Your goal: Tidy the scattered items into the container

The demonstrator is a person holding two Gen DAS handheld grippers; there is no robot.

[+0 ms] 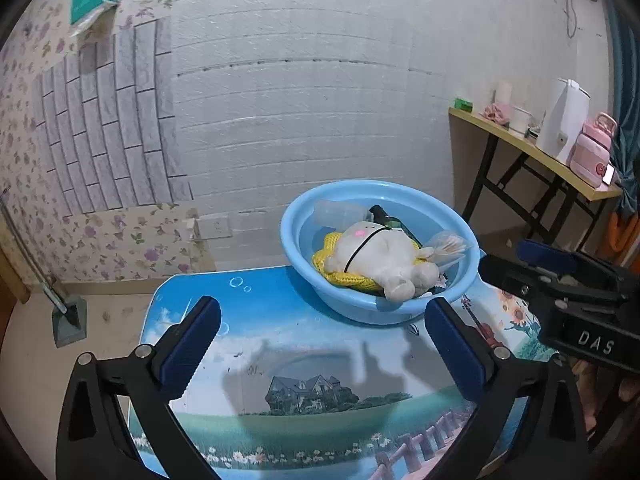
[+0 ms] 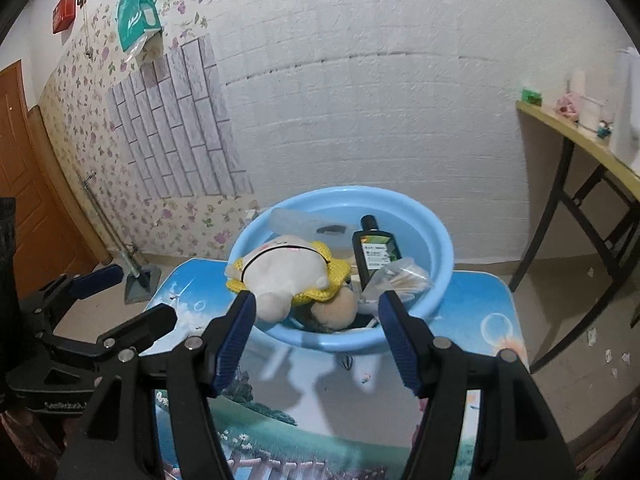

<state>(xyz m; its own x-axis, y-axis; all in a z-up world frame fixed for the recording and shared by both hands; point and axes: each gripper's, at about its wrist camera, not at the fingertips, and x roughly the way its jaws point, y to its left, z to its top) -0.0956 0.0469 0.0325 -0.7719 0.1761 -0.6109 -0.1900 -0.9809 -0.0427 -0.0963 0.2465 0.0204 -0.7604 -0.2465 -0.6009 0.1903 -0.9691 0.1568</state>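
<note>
A light blue basin [image 1: 304, 268] [image 2: 436, 248] stands at the far end of a small picture-printed table [image 1: 280, 320] [image 2: 480, 312]. In it lie a white plush toy [image 1: 384, 256] [image 2: 280, 272] on a yellow knitted piece [image 1: 320, 260] [image 2: 340, 270], a dark green bottle [image 1: 386, 218] [image 2: 374, 252], a clear plastic bag [image 1: 450, 246] [image 2: 404, 278] and a clear plastic container [image 1: 340, 212] [image 2: 296, 220]. My left gripper [image 1: 322, 316] is open and empty above the table, short of the basin. My right gripper [image 2: 316, 312] is open and empty at the basin's near rim; it also shows in the left wrist view [image 1: 560, 280].
A wooden side table [image 1: 532, 152] [image 2: 580, 140] with a white jug [image 1: 564, 120], a pink container [image 1: 594, 148] and small items stands at the right wall. A mop base [image 1: 70, 316] [image 2: 140, 280] rests on the floor left. A brown door [image 2: 24, 184] is at far left.
</note>
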